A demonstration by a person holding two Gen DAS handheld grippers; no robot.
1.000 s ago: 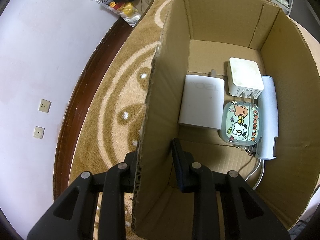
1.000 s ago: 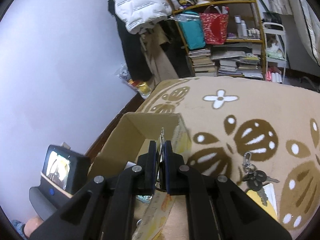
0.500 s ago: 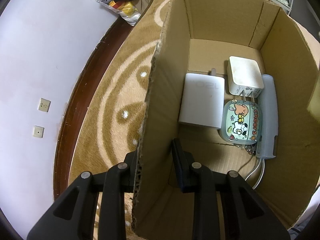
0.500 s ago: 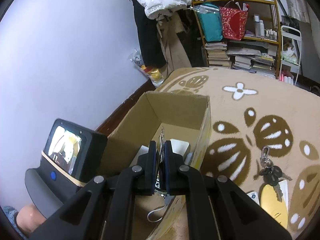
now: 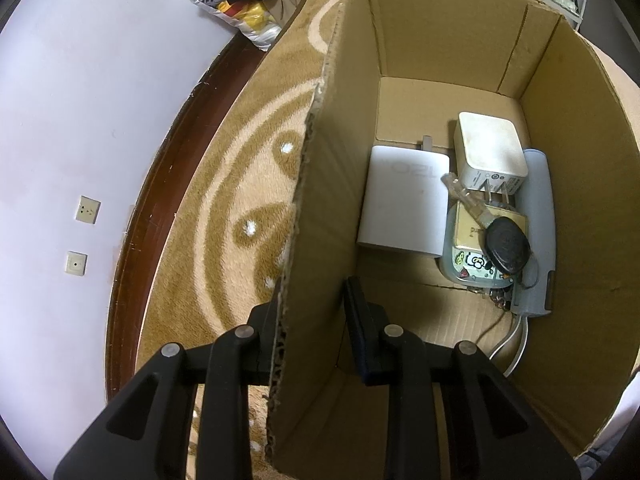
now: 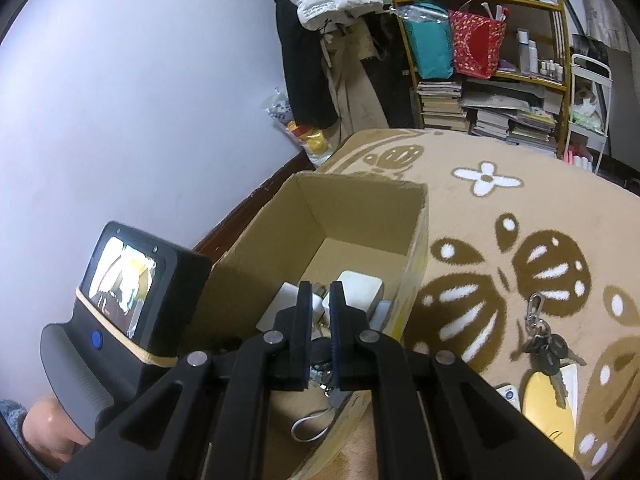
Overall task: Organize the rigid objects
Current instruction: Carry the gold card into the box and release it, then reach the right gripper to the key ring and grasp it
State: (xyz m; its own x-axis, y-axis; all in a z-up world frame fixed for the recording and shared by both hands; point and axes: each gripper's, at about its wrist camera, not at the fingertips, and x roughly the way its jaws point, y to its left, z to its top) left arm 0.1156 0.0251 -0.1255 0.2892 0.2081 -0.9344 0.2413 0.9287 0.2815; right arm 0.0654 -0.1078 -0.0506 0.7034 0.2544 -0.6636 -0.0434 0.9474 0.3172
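An open cardboard box point(image 5: 460, 40) stands on the rug. My left gripper point(image 5: 312, 304) is shut on its left wall. Inside lie a flat white charger point(image 5: 404, 204), a white cube adapter point(image 5: 490, 156), a light grey power bank point(image 5: 540, 220) and a cartoon-printed case point(image 5: 476, 268). A black-headed key point(image 5: 506, 244) now lies on top of the case. My right gripper point(image 6: 320, 300) hovers over the box point(image 6: 360, 208) with its fingers slightly apart and nothing between them.
A key bunch point(image 6: 548, 348) and a yellow object point(image 6: 548, 408) lie on the rug right of the box. The left gripper's body with its screen point(image 6: 120, 280) is at the left. Wall sockets point(image 5: 88, 210) and a cluttered bookshelf point(image 6: 492, 80) border the rug.
My right gripper moved over the box and opened a little. The key it held now lies on the cartoon case inside. My left gripper has not moved.
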